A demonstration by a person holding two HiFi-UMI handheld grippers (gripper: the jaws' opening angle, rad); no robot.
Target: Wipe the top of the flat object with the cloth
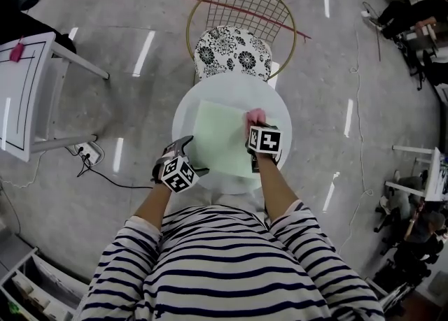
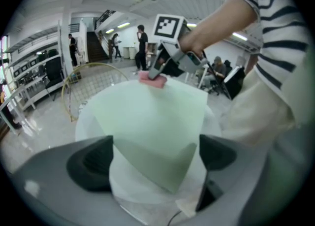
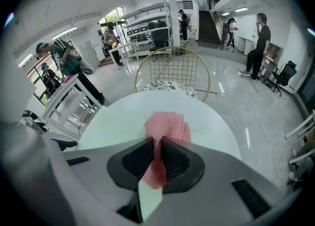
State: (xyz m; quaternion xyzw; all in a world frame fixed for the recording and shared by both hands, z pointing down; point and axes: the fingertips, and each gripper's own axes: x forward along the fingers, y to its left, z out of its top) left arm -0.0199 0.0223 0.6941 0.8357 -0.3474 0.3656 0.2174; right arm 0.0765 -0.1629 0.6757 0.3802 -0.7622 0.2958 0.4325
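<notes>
A pale green flat sheet lies on the round white table. My right gripper is shut on a pink cloth, which rests on the sheet's far right part. The right gripper view shows the cloth pinched between the dark pads and bunched out past them over the sheet. My left gripper is at the table's front left edge. It stands open, and in its own view the sheet's near corner lies between the widely spread jaws of the left gripper. That view also shows the right gripper and the cloth.
A chair with a gold wire back and a black-and-white floral cushion stands just behind the table. A white frame table is at the left, with a power strip and cable on the floor. Several people stand farther off.
</notes>
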